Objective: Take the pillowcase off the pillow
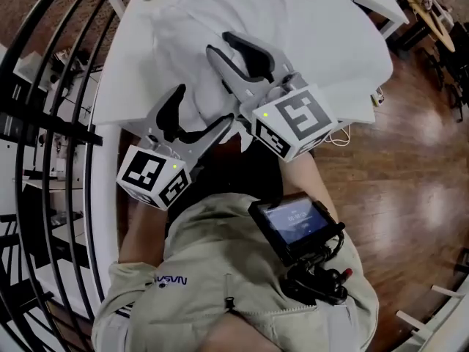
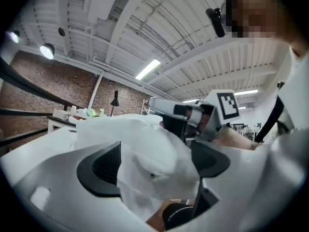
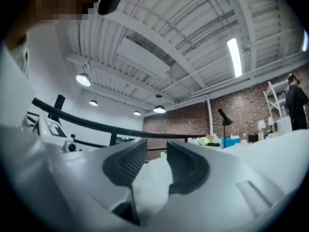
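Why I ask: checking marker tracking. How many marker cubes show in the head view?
2. Left cube at lower left, by the person's chest; right cube right of centre, at the white fabric's near edge. Both unobstructed.

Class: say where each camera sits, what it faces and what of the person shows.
Head view: on the head, steeply down at white fabric; left gripper, right gripper, torso show.
Left gripper view: rides it, along open jaws; fabric between, right gripper beyond.
Right gripper view: rides it, along slightly parted jaws; fabric between.
Shared: the fabric.
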Demonstrator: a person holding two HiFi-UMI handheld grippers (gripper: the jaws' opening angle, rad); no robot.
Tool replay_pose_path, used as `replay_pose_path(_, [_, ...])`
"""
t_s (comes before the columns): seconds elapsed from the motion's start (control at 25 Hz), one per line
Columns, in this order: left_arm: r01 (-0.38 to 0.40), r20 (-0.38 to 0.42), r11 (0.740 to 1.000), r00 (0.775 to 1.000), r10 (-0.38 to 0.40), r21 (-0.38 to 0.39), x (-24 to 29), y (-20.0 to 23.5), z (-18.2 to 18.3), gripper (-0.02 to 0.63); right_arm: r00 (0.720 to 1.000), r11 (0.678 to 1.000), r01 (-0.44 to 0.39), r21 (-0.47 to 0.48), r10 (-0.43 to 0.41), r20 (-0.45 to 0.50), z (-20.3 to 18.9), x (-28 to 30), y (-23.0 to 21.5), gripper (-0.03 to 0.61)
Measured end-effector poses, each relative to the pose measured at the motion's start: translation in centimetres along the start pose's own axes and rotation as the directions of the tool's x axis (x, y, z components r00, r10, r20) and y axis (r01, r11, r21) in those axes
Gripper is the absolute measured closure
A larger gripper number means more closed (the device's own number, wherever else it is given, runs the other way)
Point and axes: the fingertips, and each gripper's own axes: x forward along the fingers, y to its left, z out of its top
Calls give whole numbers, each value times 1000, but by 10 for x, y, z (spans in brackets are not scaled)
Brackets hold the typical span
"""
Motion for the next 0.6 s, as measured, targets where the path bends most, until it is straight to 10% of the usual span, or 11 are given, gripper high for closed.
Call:
replay_pose_path(0.28, [-46,-50,994,997,51,100,12,-11,-11,200,974,975,210,-76,-216,-75,-4,-94,-43,424])
replay_pose_path(0.6, [-186,-7,971,982,189,147,5,7,1,551,917,934,290,-207,-334,-220,-67,-113,-34,365])
